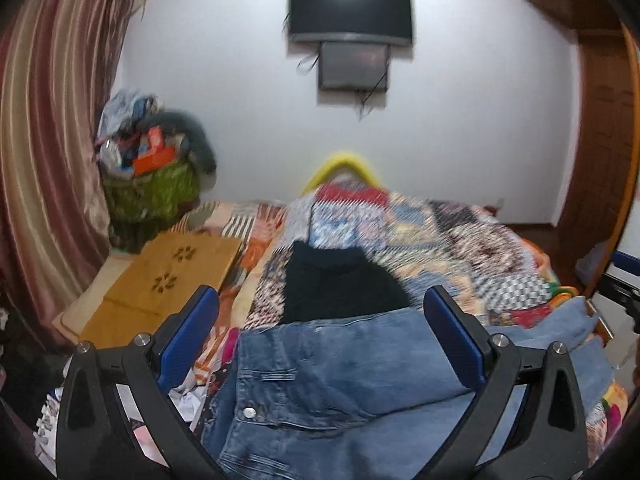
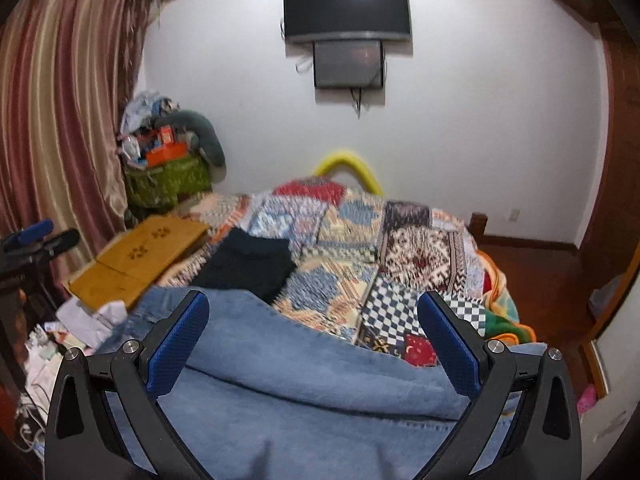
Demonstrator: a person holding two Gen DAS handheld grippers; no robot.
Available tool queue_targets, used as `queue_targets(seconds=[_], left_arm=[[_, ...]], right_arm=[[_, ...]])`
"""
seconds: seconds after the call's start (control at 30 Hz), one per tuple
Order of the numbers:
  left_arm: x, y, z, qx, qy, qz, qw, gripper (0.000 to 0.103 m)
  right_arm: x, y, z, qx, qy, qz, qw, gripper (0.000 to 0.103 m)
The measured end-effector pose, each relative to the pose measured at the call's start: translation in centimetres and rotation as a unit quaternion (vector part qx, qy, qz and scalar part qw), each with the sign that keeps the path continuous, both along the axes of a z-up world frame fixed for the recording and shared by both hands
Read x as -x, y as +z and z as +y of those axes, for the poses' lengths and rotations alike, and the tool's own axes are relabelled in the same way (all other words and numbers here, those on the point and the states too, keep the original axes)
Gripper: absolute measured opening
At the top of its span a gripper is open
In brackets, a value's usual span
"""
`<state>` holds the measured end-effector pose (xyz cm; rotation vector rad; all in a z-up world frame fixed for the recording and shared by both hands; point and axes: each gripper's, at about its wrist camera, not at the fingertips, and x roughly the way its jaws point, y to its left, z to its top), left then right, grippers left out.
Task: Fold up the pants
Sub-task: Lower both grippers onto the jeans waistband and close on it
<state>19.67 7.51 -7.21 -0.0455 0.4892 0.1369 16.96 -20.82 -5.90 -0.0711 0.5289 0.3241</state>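
Blue jeans (image 1: pixel 320 384) lie on the patchwork bed, waistband and metal button toward the left in the left wrist view. My left gripper (image 1: pixel 320 312) hovers above the waist end, jaws wide open and empty. In the right wrist view the jeans' legs (image 2: pixel 312 392) spread below my right gripper (image 2: pixel 312 320), which is also wide open and empty above the cloth. The left gripper's blue finger (image 2: pixel 36 230) shows at the far left of the right wrist view.
A folded dark garment (image 1: pixel 336 284) lies on the quilt (image 1: pixel 460 240) beyond the jeans. A yellow-brown board (image 1: pixel 160 288) and crumpled papers (image 2: pixel 92 316) sit at the bed's left. A green basket of clutter (image 1: pixel 152 184), curtain, wall TV (image 1: pixel 350 10).
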Motion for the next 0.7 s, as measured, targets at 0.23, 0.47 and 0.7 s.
queue_targets(seconds=[0.23,0.47,0.7], left_arm=[[-7.4,-5.7,7.0,0.033,0.046,0.084,0.9948,0.103],[-12.3,-13.1,10.0,0.053,0.045,0.185,0.9803,0.103],[-15.9,-19.8,9.7,0.093,0.015,0.277,0.9561,0.072]], right_arm=[[-6.1,-3.9,-1.4,0.048,0.000,0.070,0.996,0.103],[-11.3,-8.7,-1.9,0.043,0.034,0.162,0.985,0.102],[-15.5,-12.9,-0.7,0.052,0.084,0.231,0.968,0.091]])
